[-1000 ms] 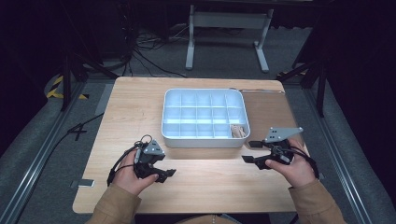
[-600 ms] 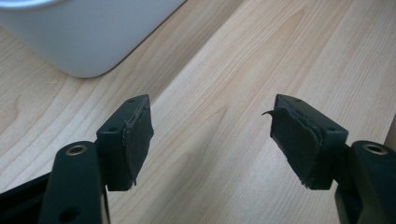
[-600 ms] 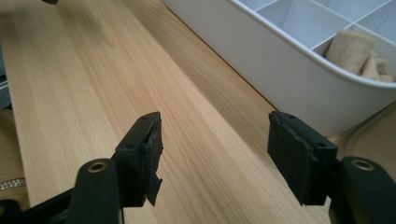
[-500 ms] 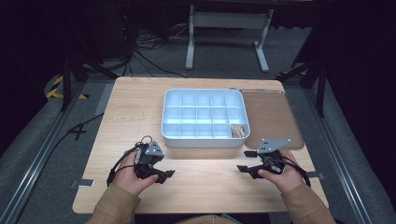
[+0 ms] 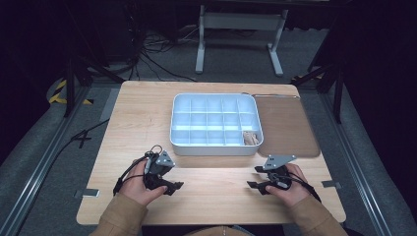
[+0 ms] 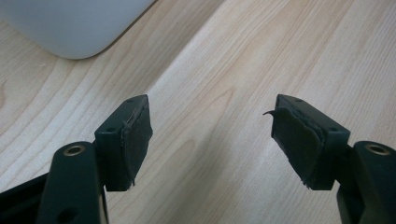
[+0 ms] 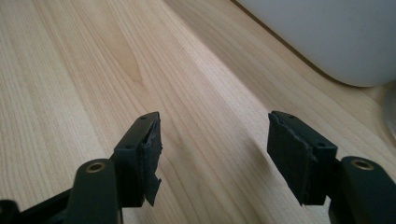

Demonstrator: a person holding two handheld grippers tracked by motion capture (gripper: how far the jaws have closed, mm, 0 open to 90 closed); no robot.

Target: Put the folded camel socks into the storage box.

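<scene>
A white tray [image 5: 215, 149] divided into several compartments sits mid-table; a small beige object [image 5: 251, 138] lies in its near right compartment. My left gripper [image 5: 174, 187] rests low over the wood in front of the tray's left corner, pointing right, open and empty. My right gripper [image 5: 252, 177] hovers in front of the tray's right corner, pointing left, also open and empty. In the left gripper view the left gripper [image 6: 212, 126] has its jaws wide apart over bare wood, with the tray's corner [image 6: 70, 23] ahead. The right gripper [image 7: 215, 135] looks the same in its own view, with the tray's wall [image 7: 327, 32] ahead.
A brown mat [image 5: 287, 128] lies flat to the right of the tray. The wooden table [image 5: 142, 113] has bare wood to the tray's left and along the near edge between the two hands. Cables and a metal stand are on the floor beyond the table.
My right gripper has come back toward the near edge and slightly left, away from the brown mat. The left gripper has stayed put.
</scene>
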